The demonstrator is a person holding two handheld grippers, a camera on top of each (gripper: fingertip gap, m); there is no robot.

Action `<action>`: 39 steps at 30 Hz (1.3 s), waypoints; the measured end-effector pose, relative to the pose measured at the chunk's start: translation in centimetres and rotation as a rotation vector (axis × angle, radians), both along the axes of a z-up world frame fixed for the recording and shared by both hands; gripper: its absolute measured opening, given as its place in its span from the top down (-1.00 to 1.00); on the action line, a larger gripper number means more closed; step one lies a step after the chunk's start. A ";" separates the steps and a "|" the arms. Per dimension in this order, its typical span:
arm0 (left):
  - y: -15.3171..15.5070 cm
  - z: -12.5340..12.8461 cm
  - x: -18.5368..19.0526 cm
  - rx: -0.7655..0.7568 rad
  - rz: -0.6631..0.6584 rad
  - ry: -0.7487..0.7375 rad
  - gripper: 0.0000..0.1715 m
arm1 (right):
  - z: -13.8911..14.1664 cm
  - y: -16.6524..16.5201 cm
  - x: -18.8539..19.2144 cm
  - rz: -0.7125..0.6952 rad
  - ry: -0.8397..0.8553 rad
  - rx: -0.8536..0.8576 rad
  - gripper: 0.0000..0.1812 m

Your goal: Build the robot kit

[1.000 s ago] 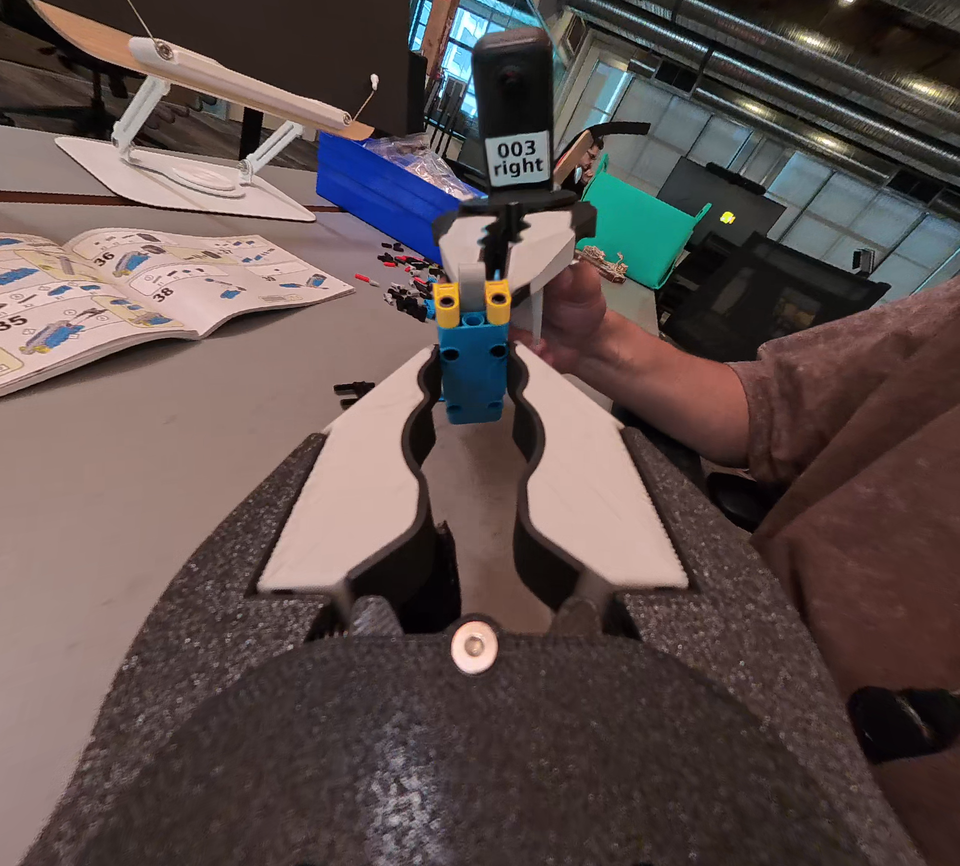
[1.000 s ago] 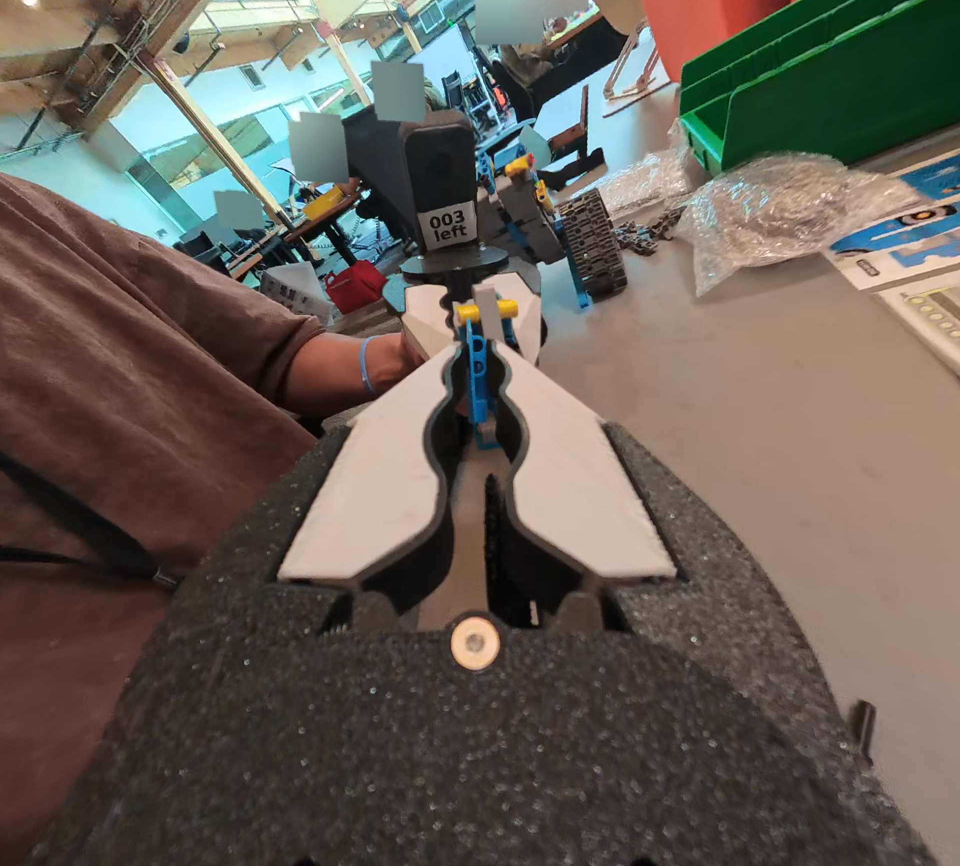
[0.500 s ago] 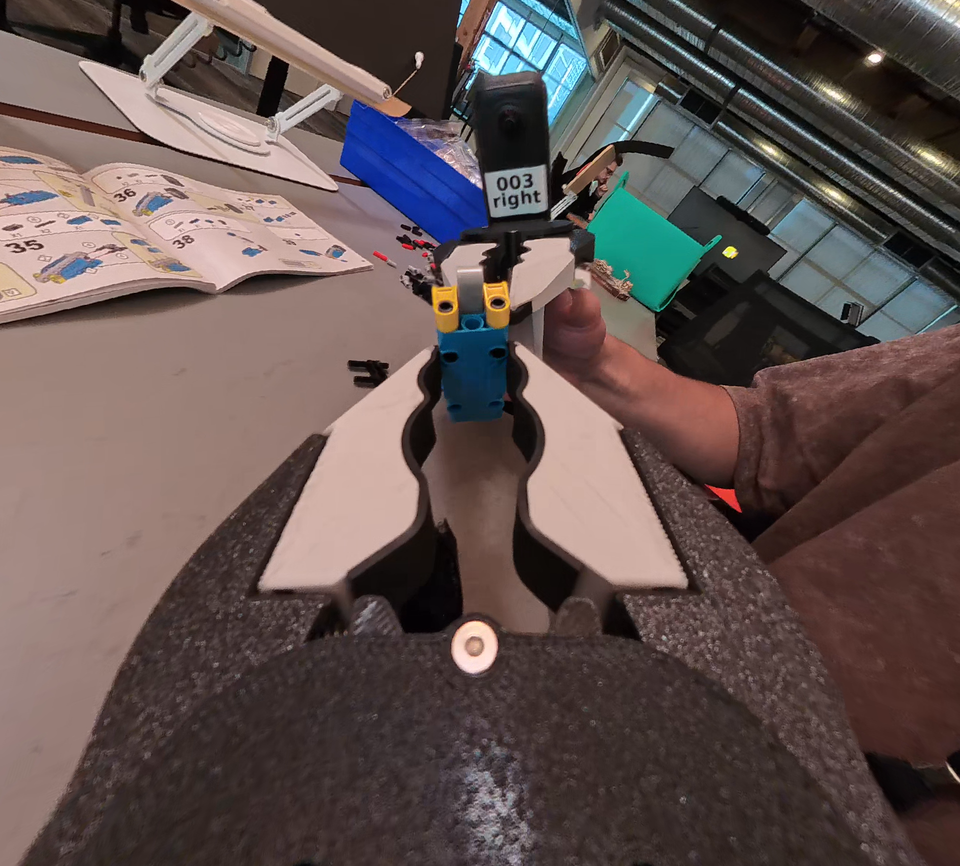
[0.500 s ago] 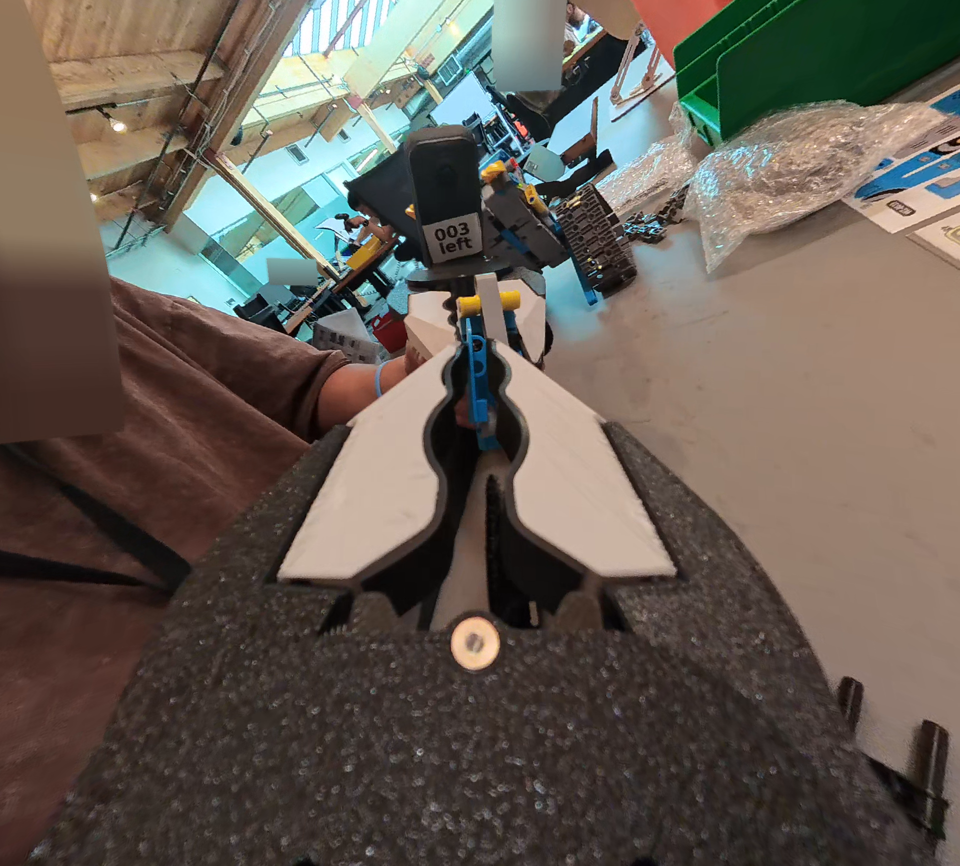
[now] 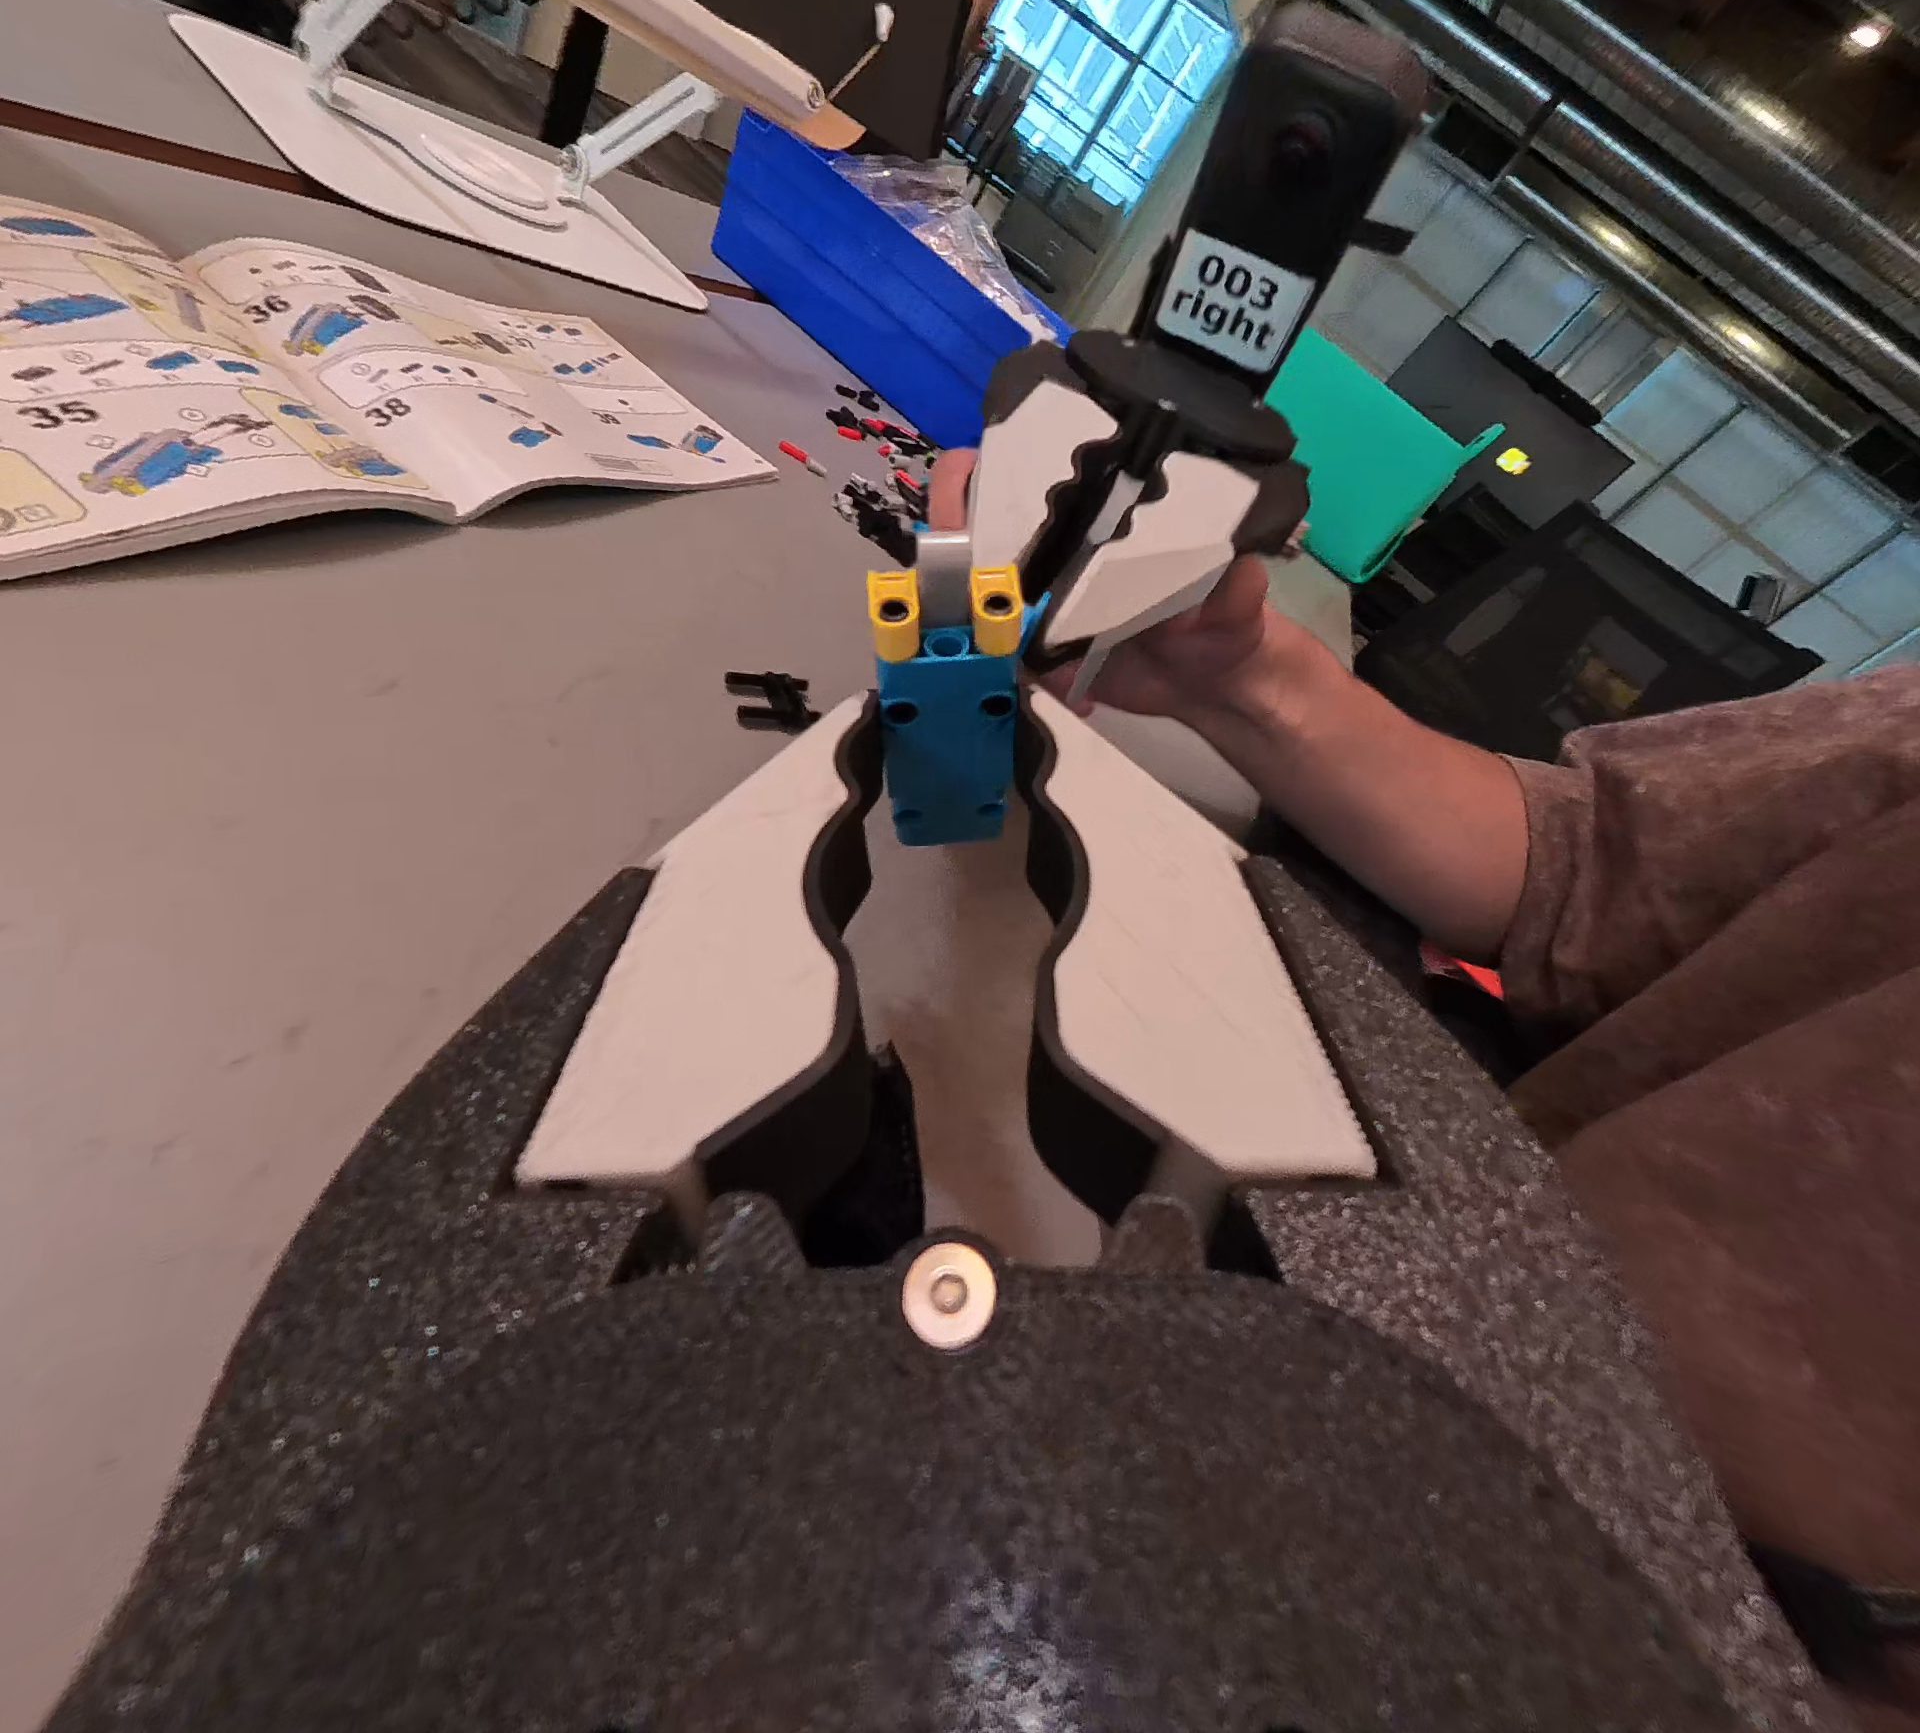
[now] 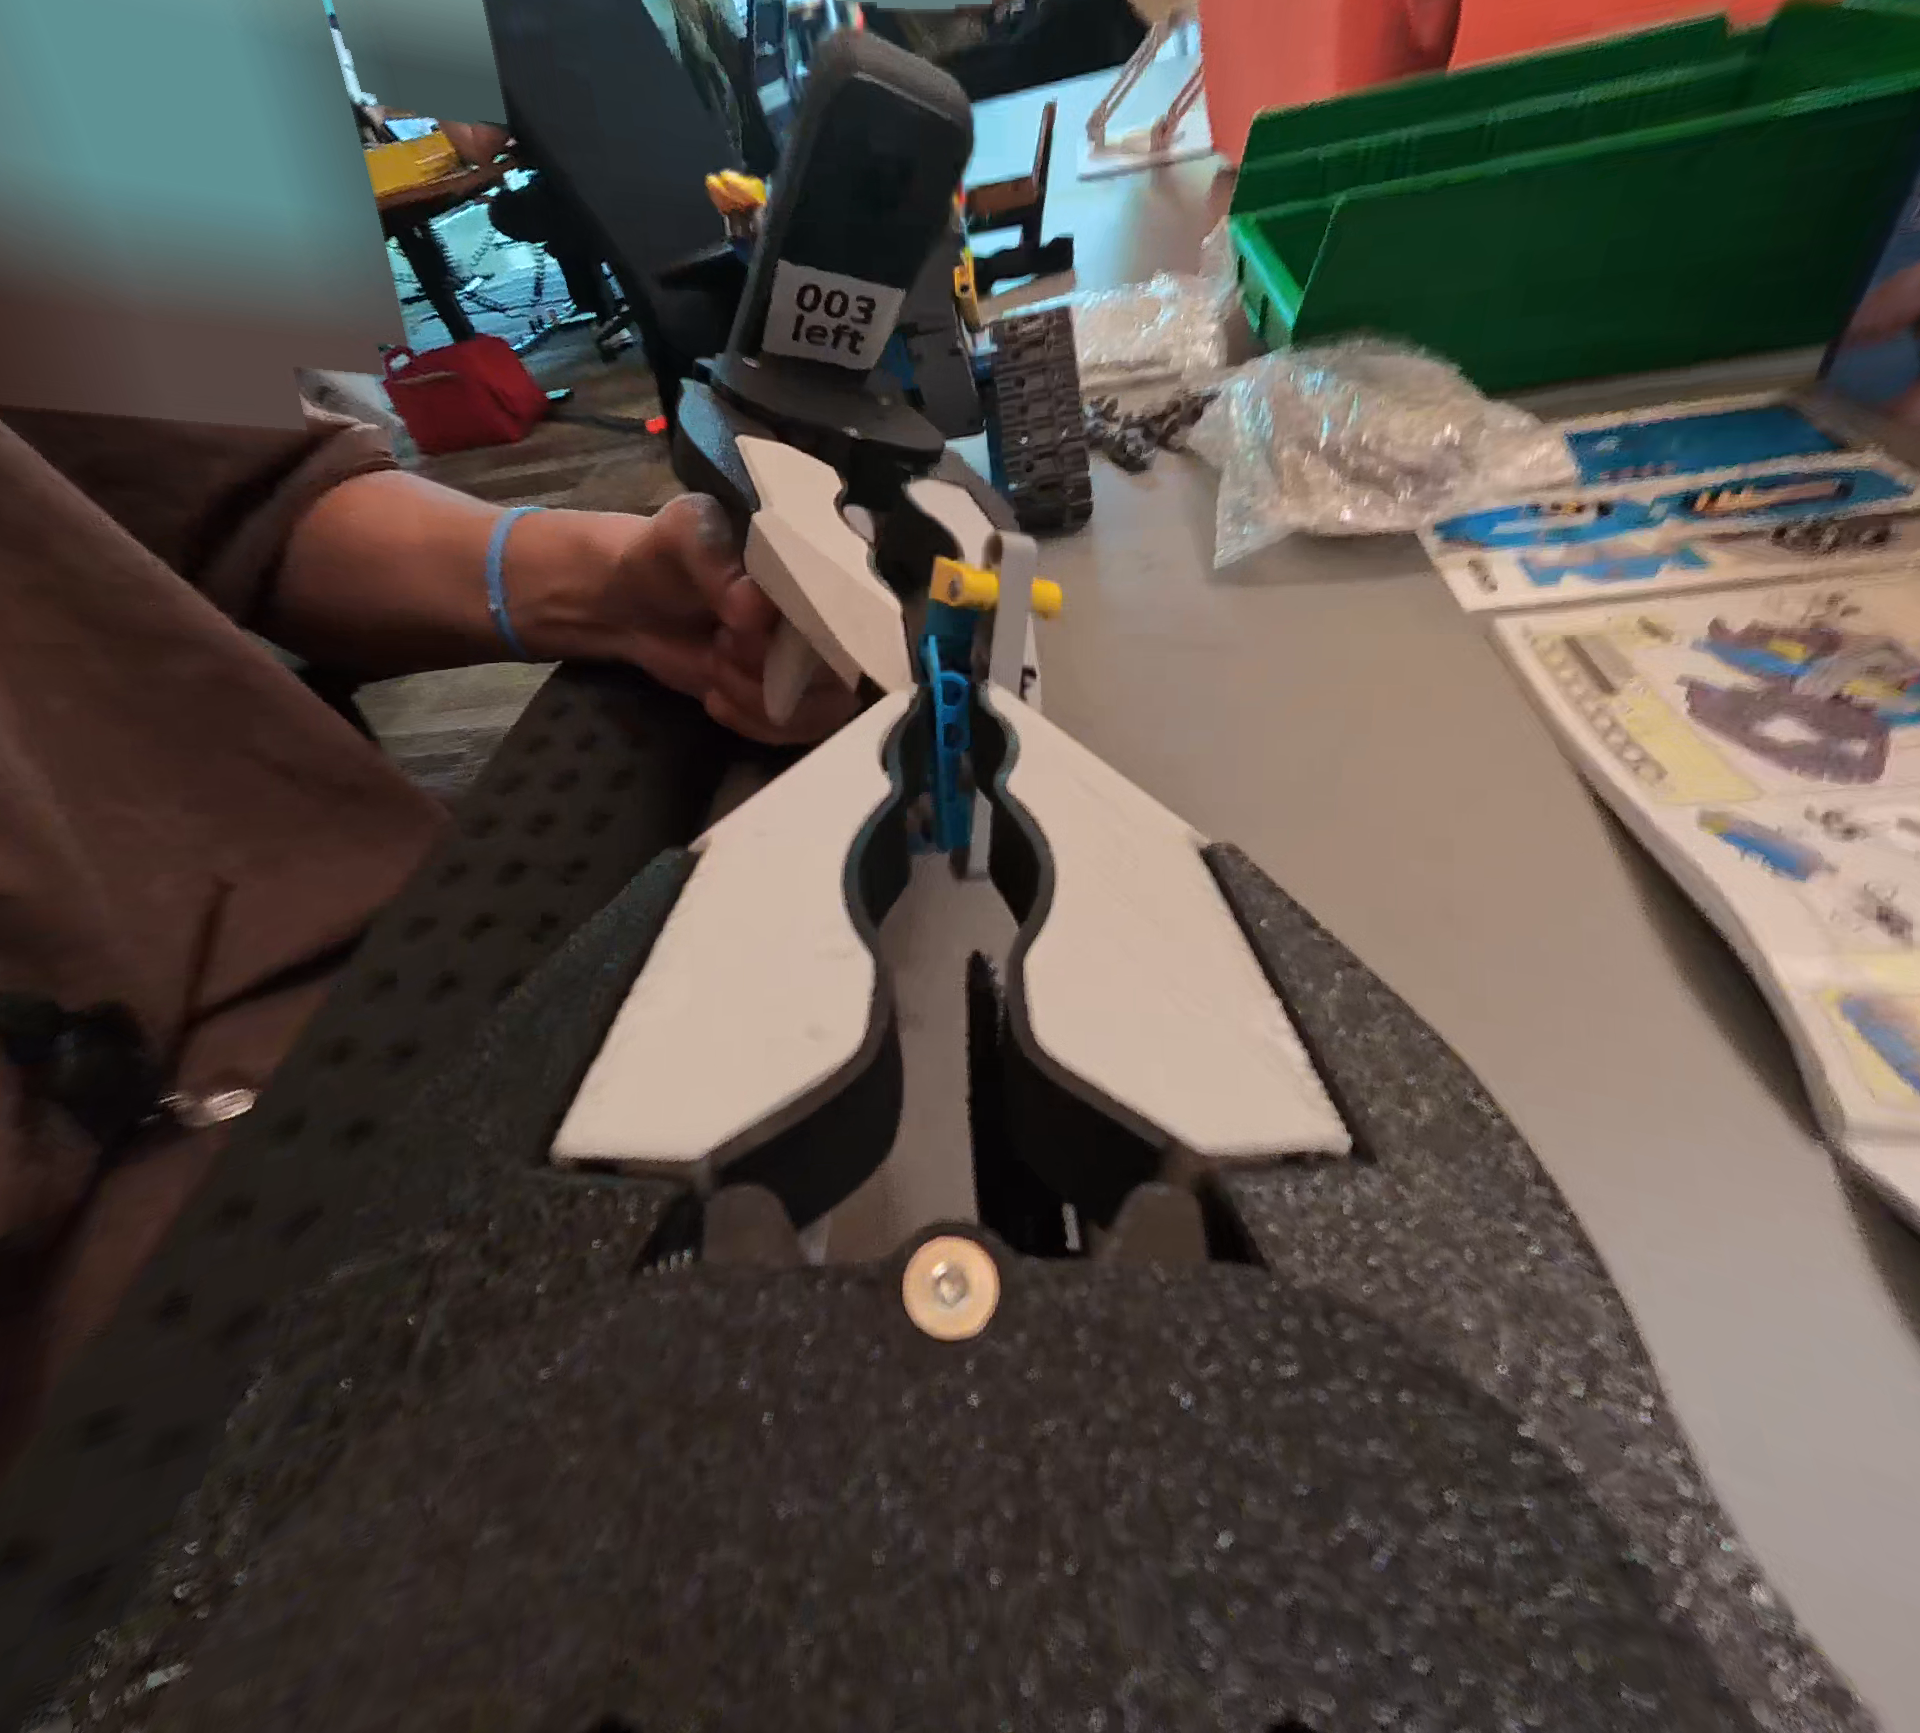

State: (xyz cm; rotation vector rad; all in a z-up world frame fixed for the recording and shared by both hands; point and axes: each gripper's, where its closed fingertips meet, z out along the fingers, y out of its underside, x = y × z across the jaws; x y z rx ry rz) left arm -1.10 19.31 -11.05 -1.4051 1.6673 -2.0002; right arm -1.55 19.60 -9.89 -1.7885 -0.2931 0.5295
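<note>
We see the left hand-held gripper (image 5: 943, 733) clamped on a small blue plastic brick assembly with two yellow pins and a grey piece (image 5: 943, 707), raised above the grey worktop (image 5: 312, 800). The right hand-held gripper (image 6: 951, 764) pinches the same assembly edge-on, seemingly steadying it. Contact points stay hidden.

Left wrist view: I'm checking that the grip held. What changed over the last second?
The right gripper tilted and swung toward the picture's right, no longer straight behind the blue brick assembly. It and the left gripper stayed shut on the assembly; the booklet lay unmoved.
</note>
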 end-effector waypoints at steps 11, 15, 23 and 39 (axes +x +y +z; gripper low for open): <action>0.4 -1.0 0.5 0.187 0.086 -0.023 0.72 | -10.0 -6.4 4.0 -0.011 -0.580 -0.635 0.92; 0.5 -1.0 0.5 0.184 0.088 -0.023 0.72 | -10.7 -6.7 4.1 -0.014 -0.636 -0.667 0.87; 0.5 -1.0 0.6 0.173 0.086 -0.013 0.72 | -10.4 -7.6 4.0 -0.012 -0.636 -0.712 0.83; -0.5 1.1 -0.6 0.094 0.002 -0.123 0.72 | 1.6 -2.5 0.6 0.002 0.036 -0.181 0.95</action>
